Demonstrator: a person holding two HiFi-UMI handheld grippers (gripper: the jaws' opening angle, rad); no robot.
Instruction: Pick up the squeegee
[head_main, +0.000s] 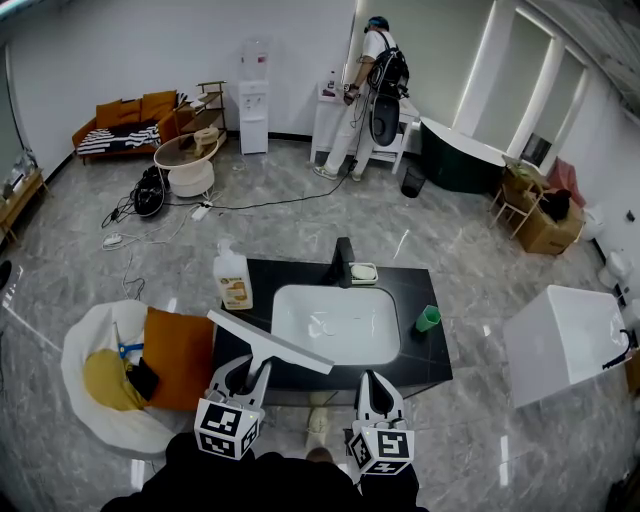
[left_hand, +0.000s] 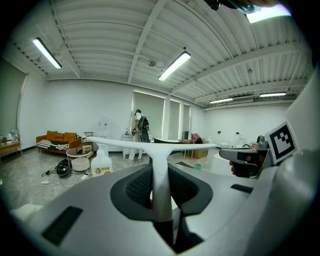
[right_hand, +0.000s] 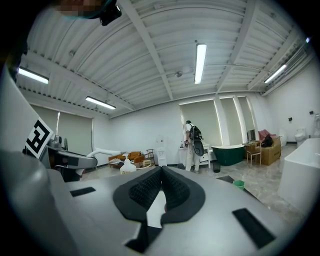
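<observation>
A dark vanity counter (head_main: 428, 358) stands in the middle of the grey tiled room, with a white basin (head_main: 335, 322) sunk into its top. To its left sits a round white chair (head_main: 92, 345) holding an orange cushion (head_main: 180, 358). At the far wall a person (head_main: 370, 95) stands facing away. Both grippers are held side by side at the counter's near edge. They point away from the holder, close to level and tipped slightly downward, with the marker cubes nearest the dark sleeves. The left gripper (head_main: 249, 373) (left_hand: 160, 190) is over the front left corner of the counter, and its jaws are clamped on the white handle of the squeegee (head_main: 270, 342) (left_hand: 159, 167). The handle runs out along the jaws. The long blade lies crosswise at its far end, above the counter's front left area and the basin's near left corner, and is higher than the pump of the soap bottle (head_main: 232, 278) (left_hand: 101, 164). The right gripper (head_main: 372, 385) (right_hand: 161, 175) hangs at the front edge, right of centre. Its pads meet at the tips and nothing is gripped between them. A small green cup (head_main: 428, 318) stands on the counter just right of the basin.
</observation>
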